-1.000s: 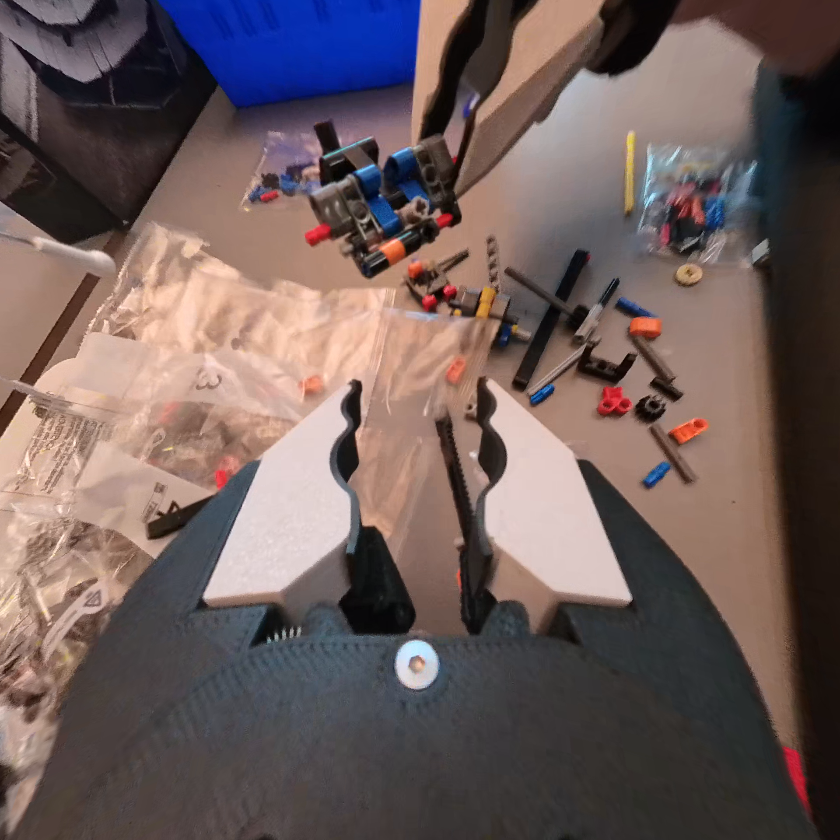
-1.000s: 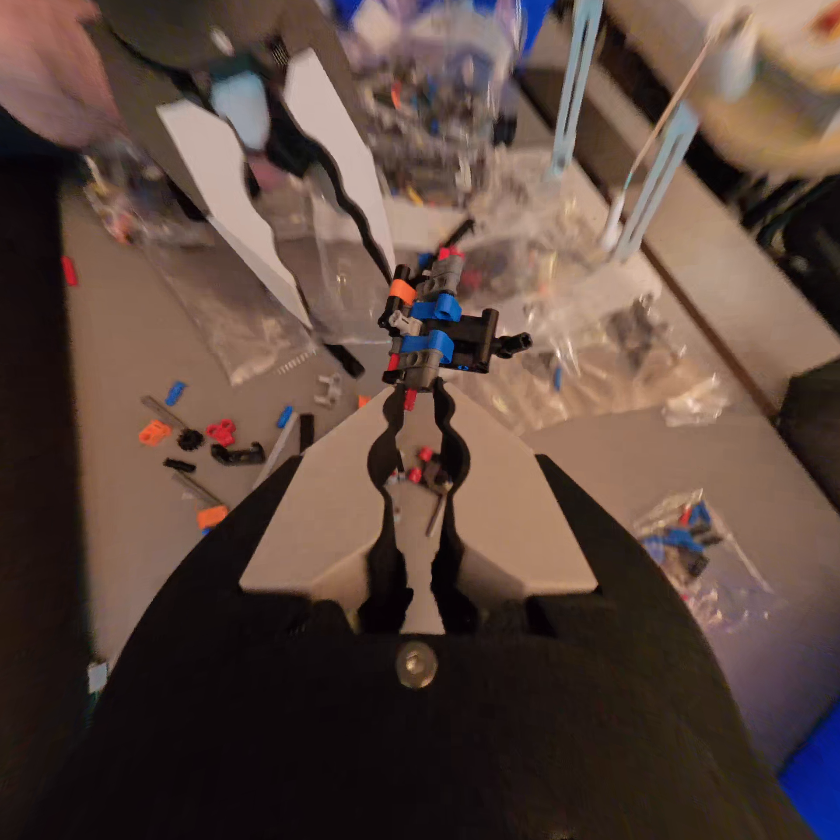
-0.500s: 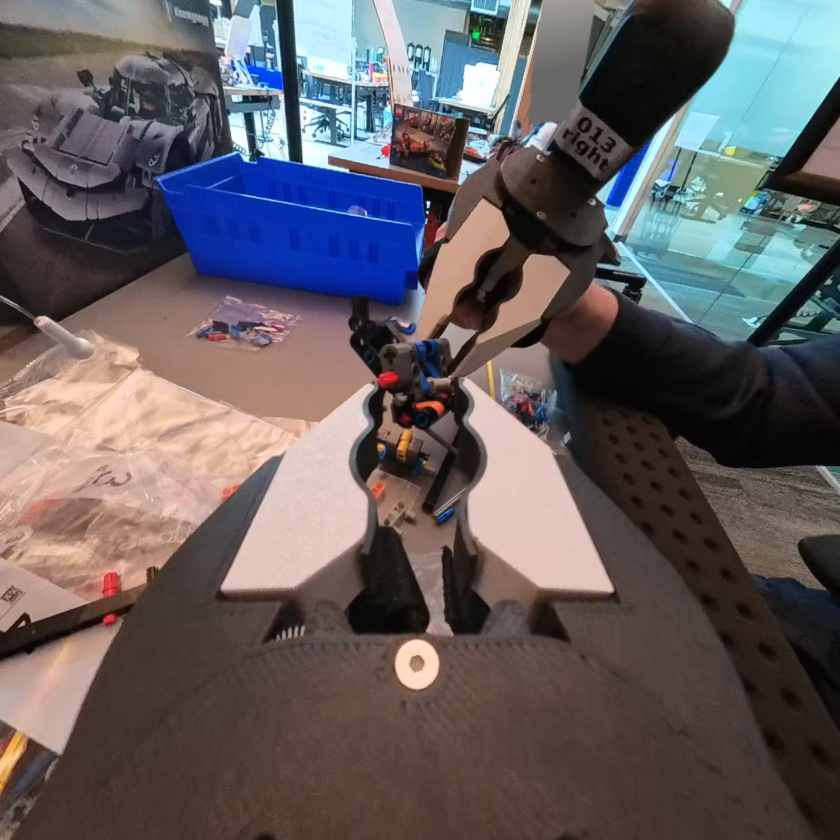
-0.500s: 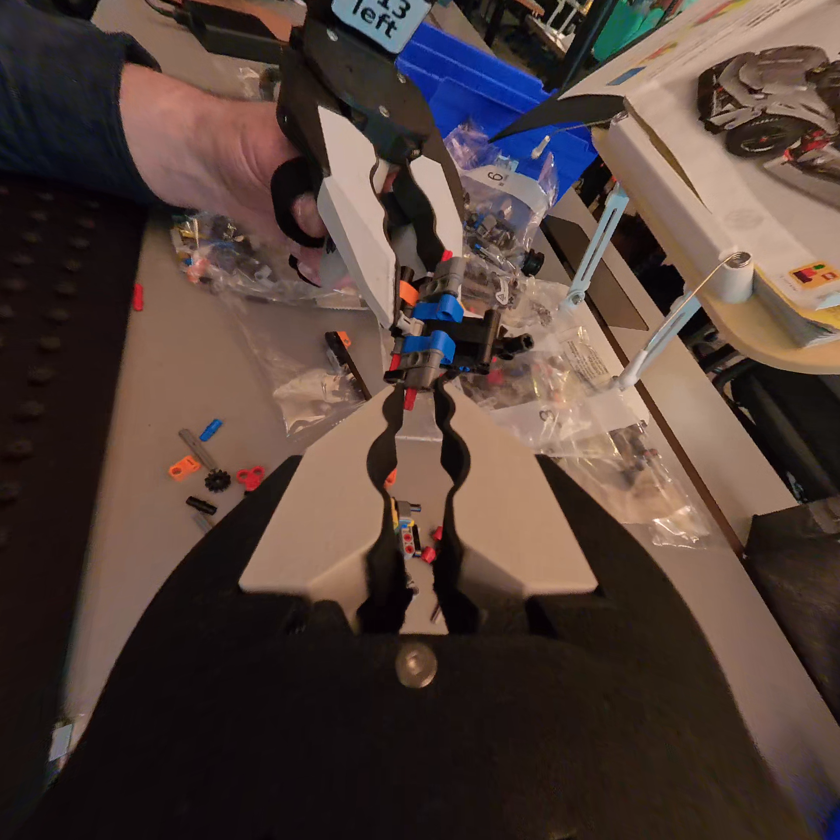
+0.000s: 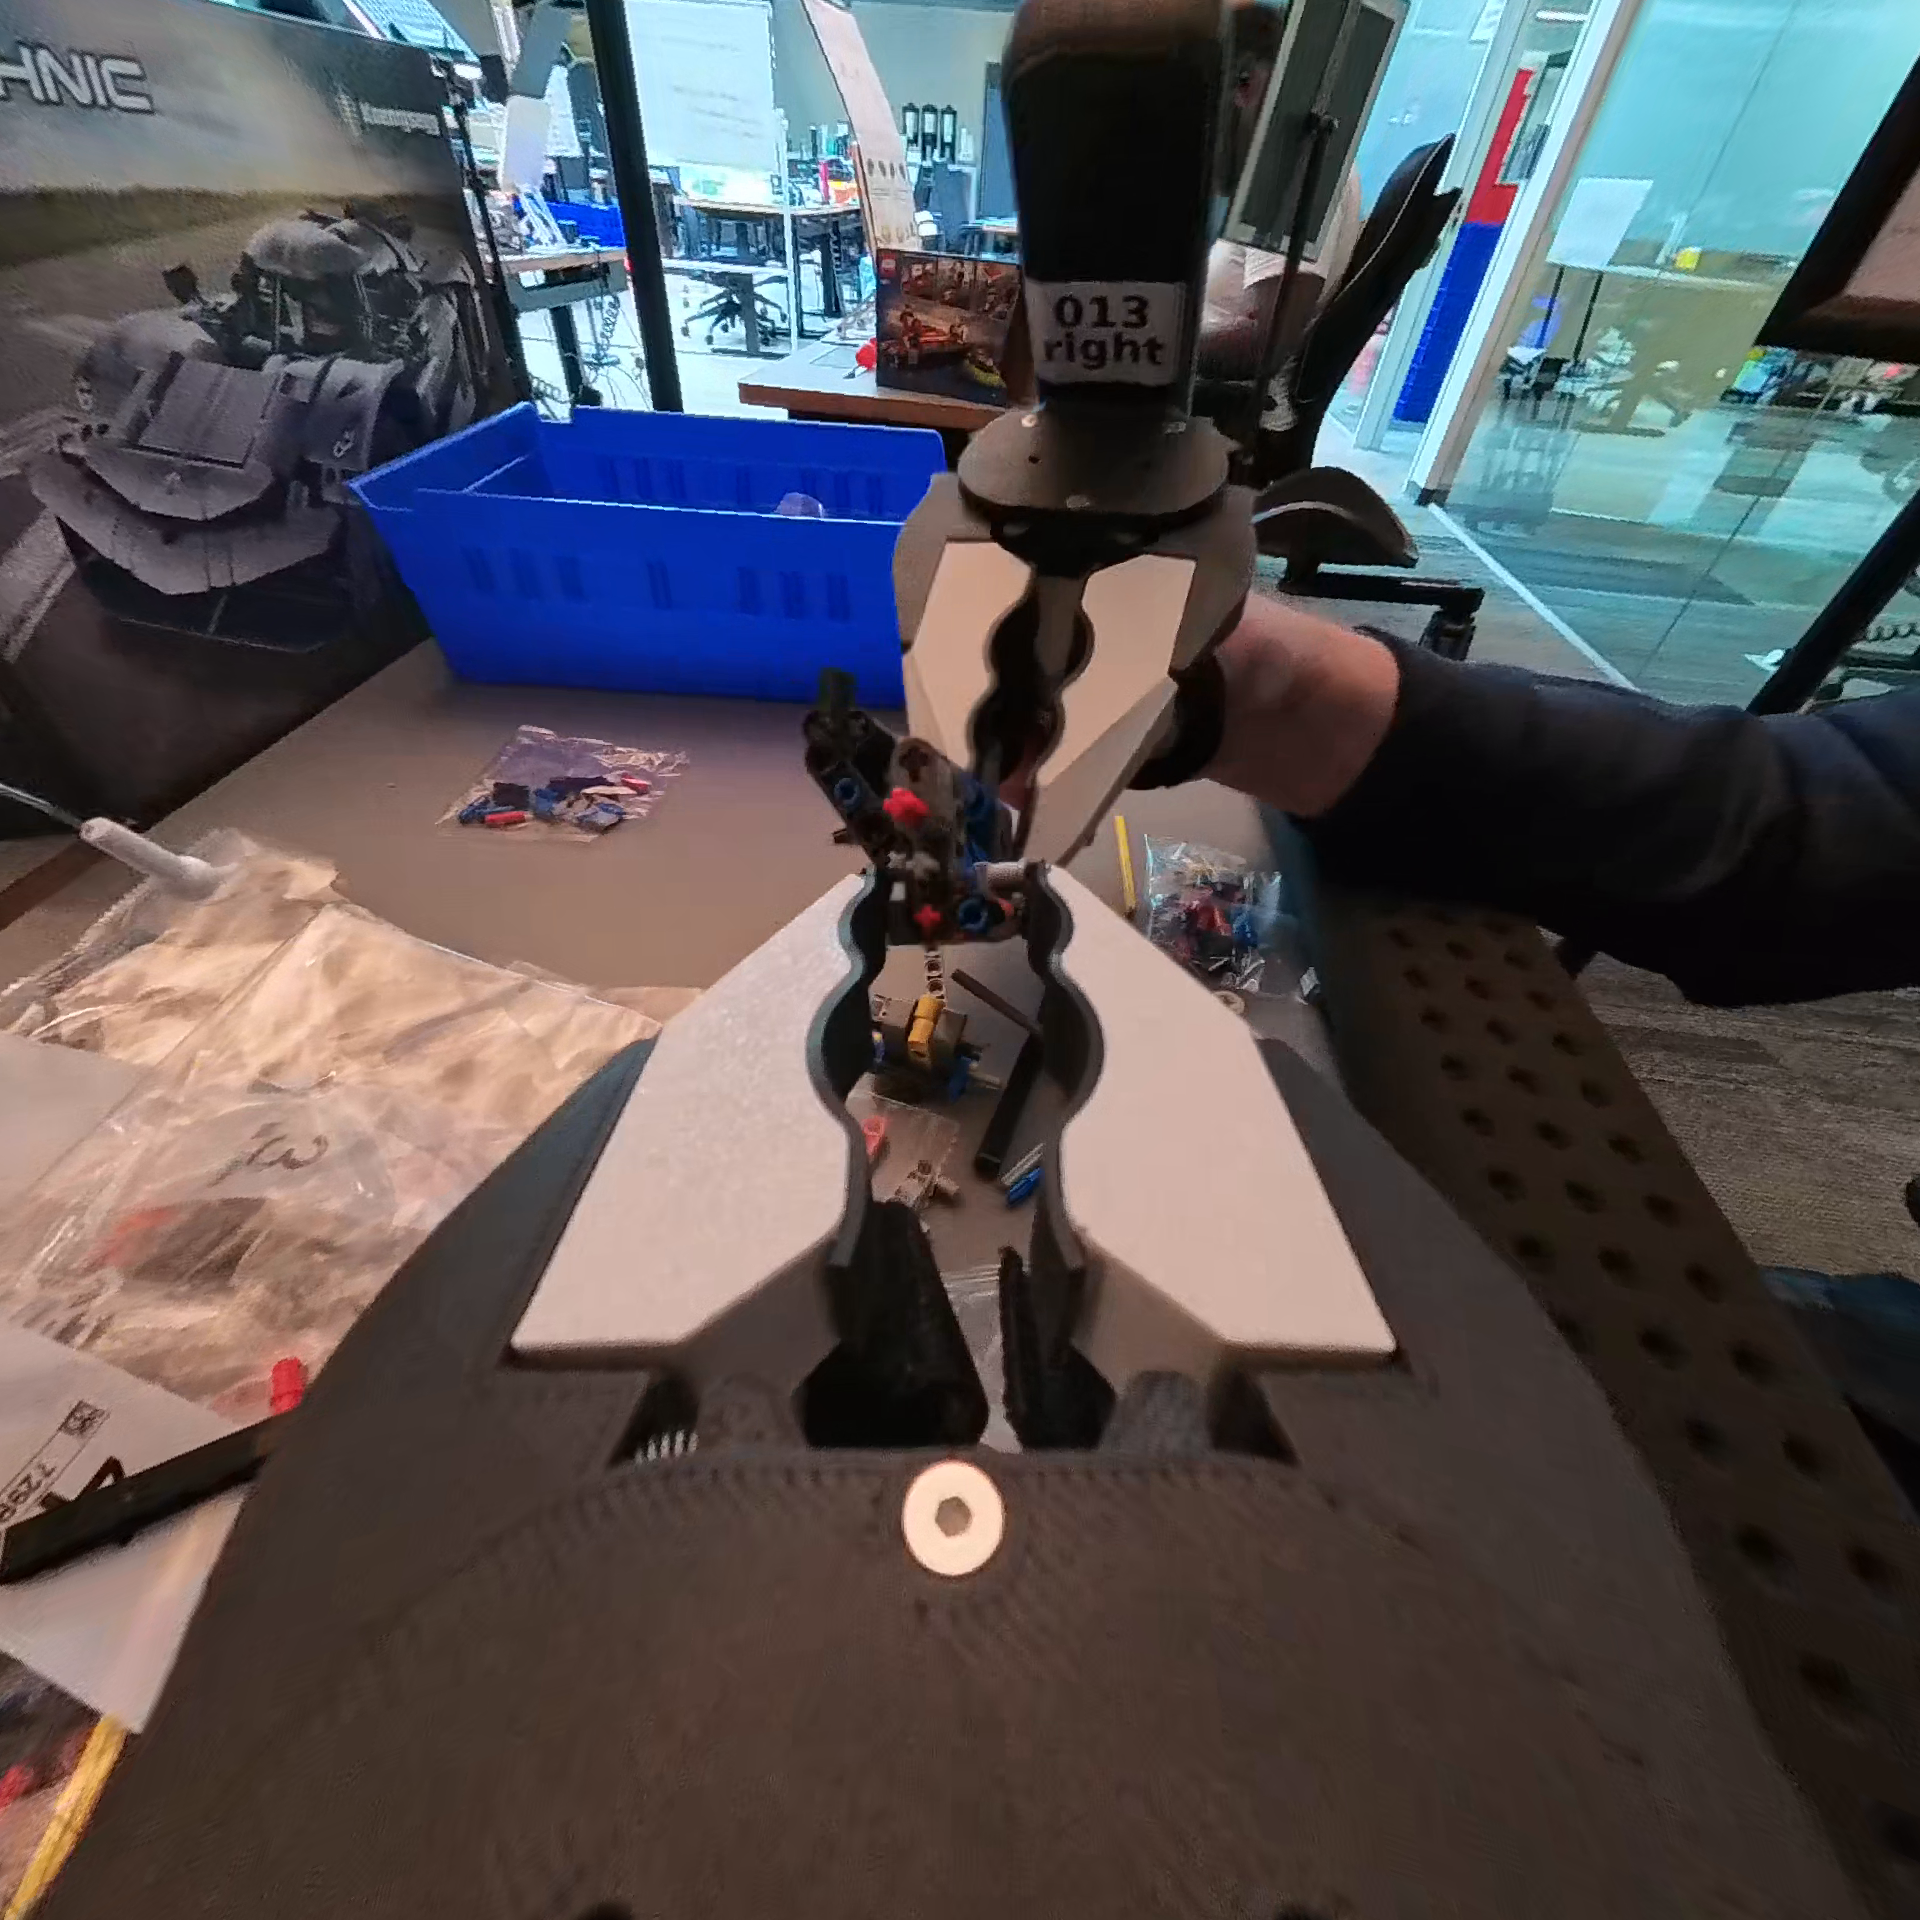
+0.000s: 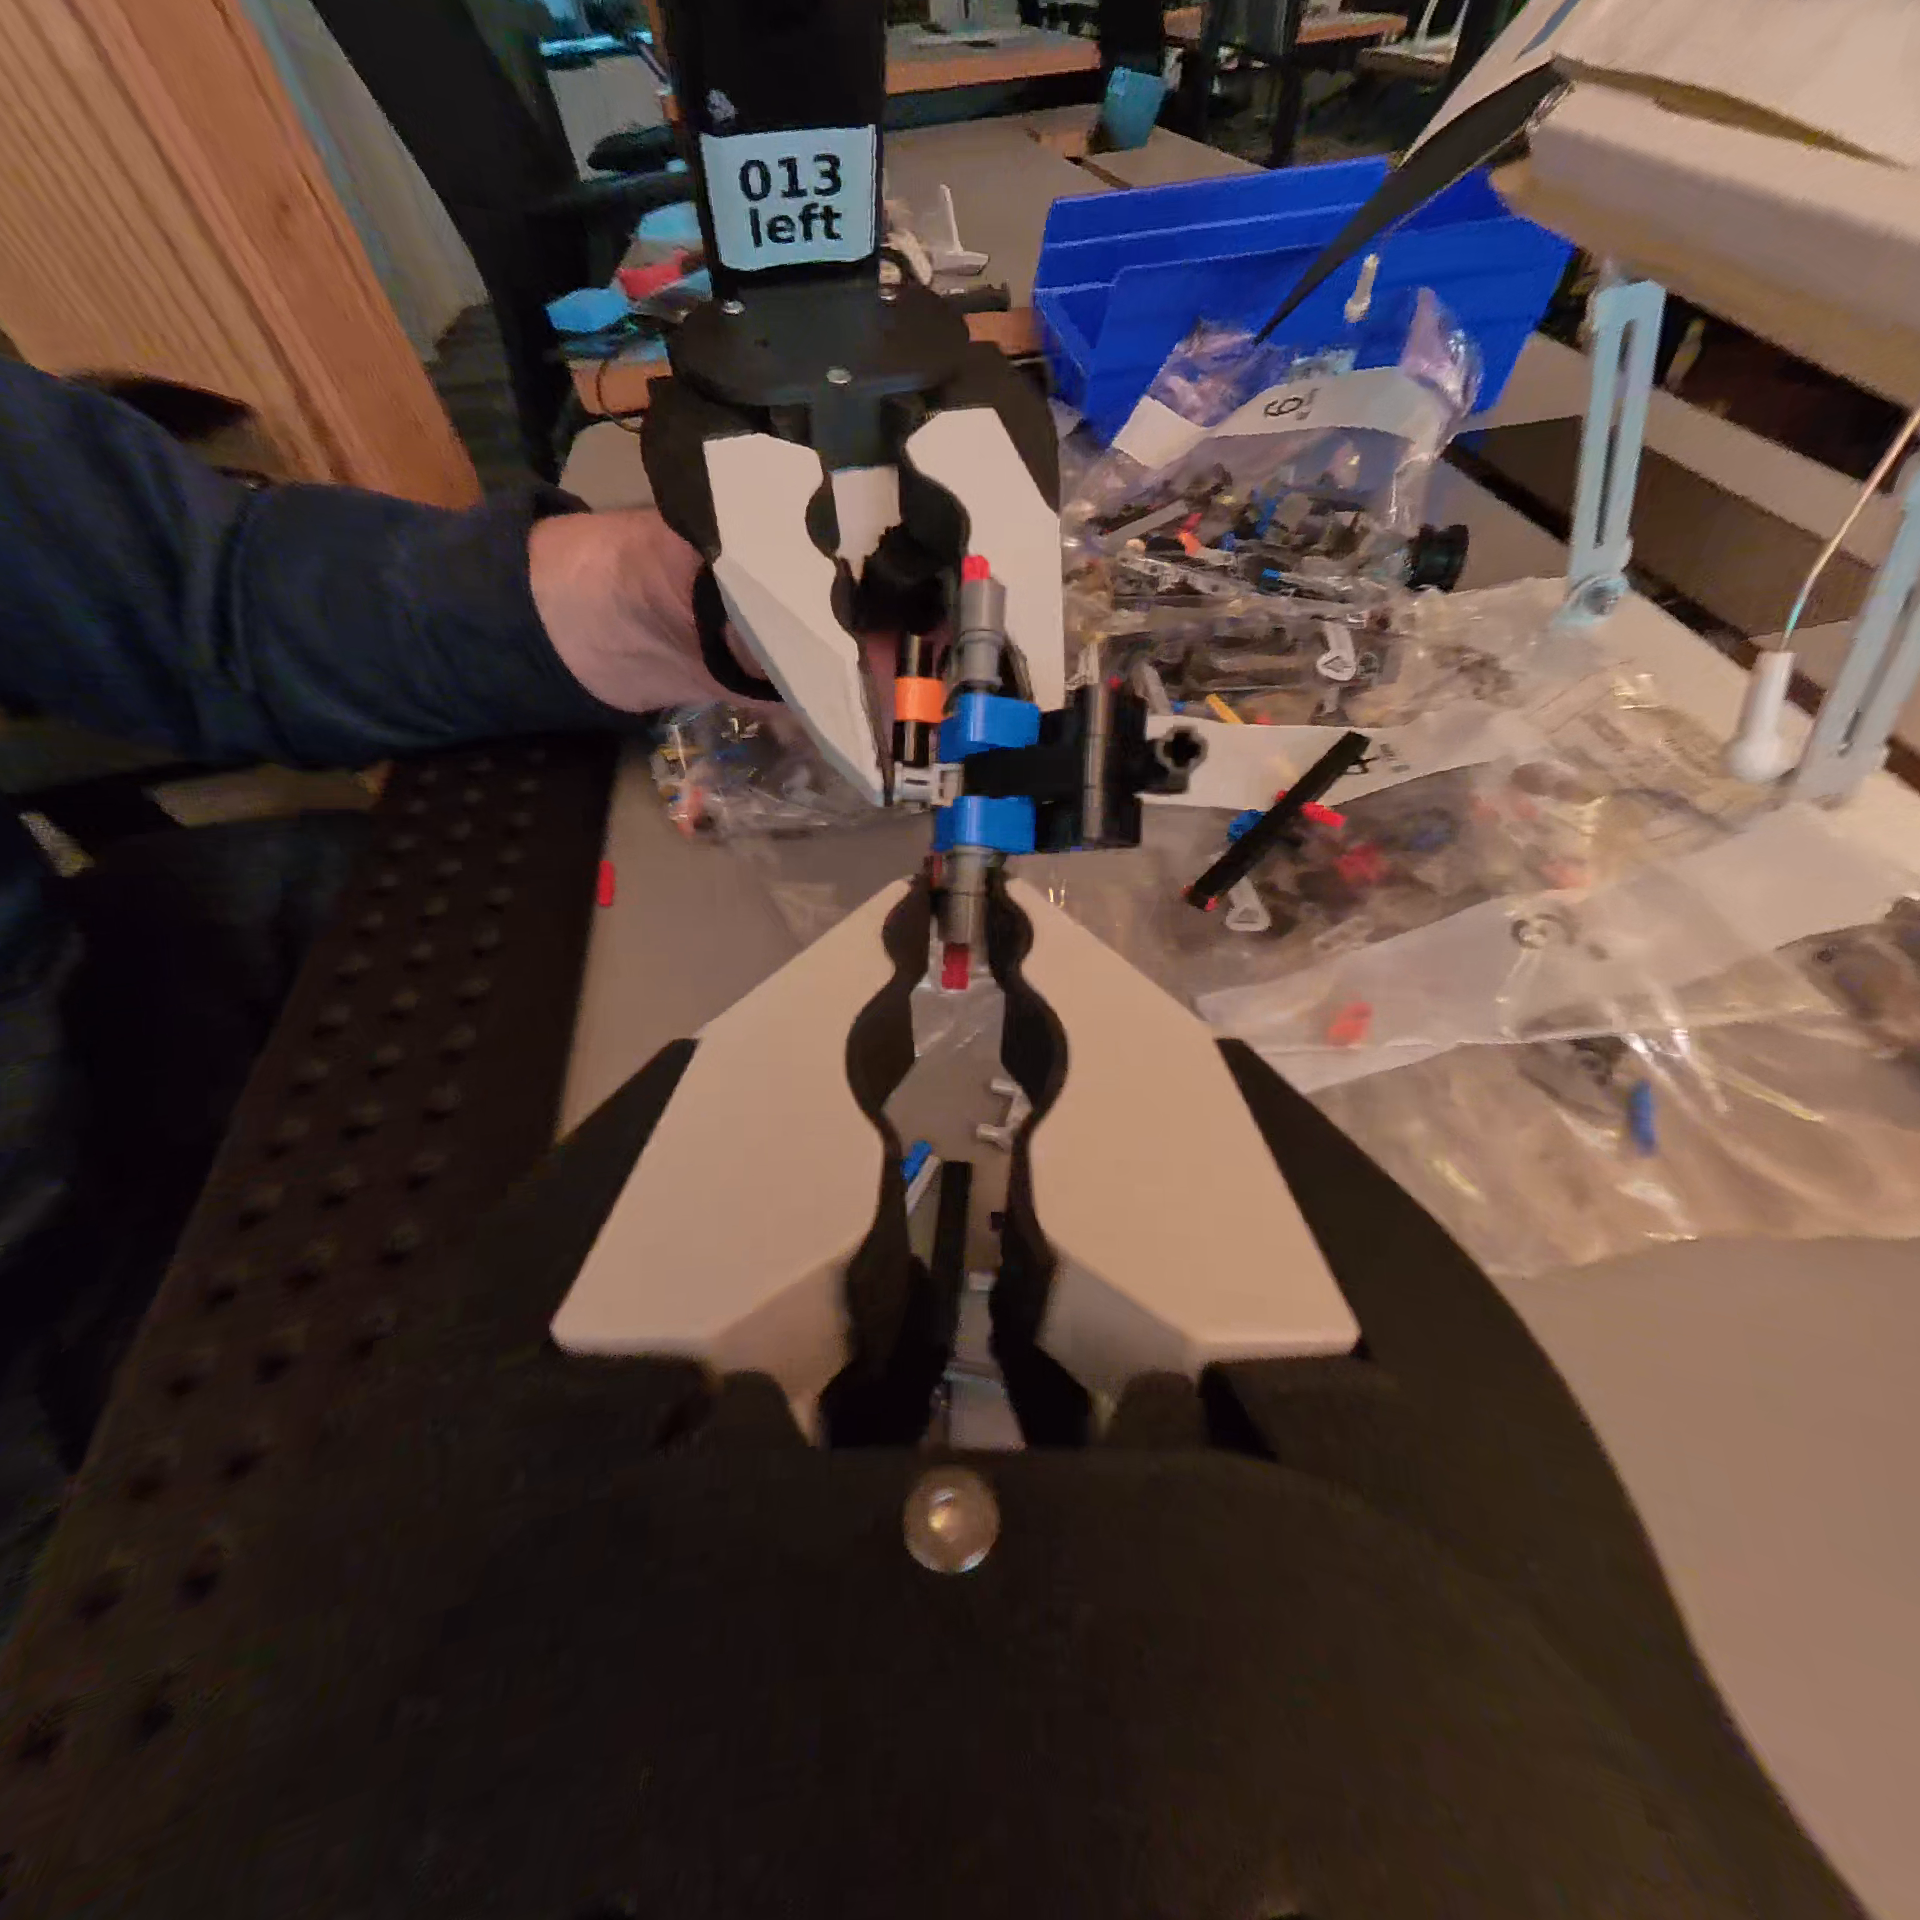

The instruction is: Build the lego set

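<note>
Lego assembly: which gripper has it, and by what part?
Both: the right gripper grips the lego assembly by its grey axle end; the left gripper clamps its lower end.

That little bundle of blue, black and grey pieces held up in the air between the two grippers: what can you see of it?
The lego assembly looks like hard plastic: a grey shaft with red tips running lengthwise, two blue connectors, a black block sticking out sideways and an orange ring. It hangs above the table, clear of the loose parts. The right gripper pinches the near end of the shaft, and the left gripper closes on the far end.
</note>
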Available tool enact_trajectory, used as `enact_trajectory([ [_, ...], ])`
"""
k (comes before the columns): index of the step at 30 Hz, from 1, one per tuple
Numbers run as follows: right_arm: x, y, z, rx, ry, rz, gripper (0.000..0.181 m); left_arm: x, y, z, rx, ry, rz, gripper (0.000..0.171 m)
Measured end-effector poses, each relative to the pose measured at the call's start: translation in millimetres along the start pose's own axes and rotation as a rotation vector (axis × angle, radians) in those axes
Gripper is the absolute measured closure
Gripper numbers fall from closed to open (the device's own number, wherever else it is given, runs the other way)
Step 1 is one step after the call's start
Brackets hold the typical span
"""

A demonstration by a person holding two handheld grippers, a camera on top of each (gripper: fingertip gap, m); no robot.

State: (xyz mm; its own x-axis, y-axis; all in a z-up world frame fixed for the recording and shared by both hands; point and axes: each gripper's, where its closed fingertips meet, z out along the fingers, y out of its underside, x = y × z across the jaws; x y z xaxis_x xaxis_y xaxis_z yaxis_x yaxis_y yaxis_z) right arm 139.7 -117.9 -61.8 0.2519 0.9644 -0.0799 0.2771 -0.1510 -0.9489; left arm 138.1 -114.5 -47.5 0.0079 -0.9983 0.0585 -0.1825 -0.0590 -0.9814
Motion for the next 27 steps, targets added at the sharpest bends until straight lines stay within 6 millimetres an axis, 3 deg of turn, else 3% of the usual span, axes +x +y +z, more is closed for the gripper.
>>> enact_trajectory([
  [4, 1.2, 6.1, 1.0, -0.069, 0.060, -0.092, 0.176, -0.2, 6.1, -1.2, -0.049, -0.013, 0.053, 0.144],
  [6, 2.2, 9.8, 0.3, -0.099, 0.075, -0.103, 0.176, -0.6, -2.0, -6.1, -0.006, -0.013, 0.052, 0.140],
  [9, -1.0, 9.9, 0.4, -0.102, 0.062, -0.114, 0.176, 1.1, 0.8, -9.2, -0.029, 0.000, 0.068, 0.160],
  [14, -4.3, 18.0, 3.2, -0.156, 0.062, -0.155, 0.176, 5.5, 7.1, -4.6, -0.067, 0.009, 0.104, 0.162],
  [18, -4.8, 16.5, 4.3, -0.154, 0.065, -0.158, 0.176, 6.7, 5.8, -5.8, -0.067, 0.002, 0.131, 0.162],
  [27, -14.2, -5.8, -1.3, -0.014, 0.006, -0.118, 0.175, 14.5, -20.7, -13.3, 0.032, -0.020, 0.125, 0.164],
])
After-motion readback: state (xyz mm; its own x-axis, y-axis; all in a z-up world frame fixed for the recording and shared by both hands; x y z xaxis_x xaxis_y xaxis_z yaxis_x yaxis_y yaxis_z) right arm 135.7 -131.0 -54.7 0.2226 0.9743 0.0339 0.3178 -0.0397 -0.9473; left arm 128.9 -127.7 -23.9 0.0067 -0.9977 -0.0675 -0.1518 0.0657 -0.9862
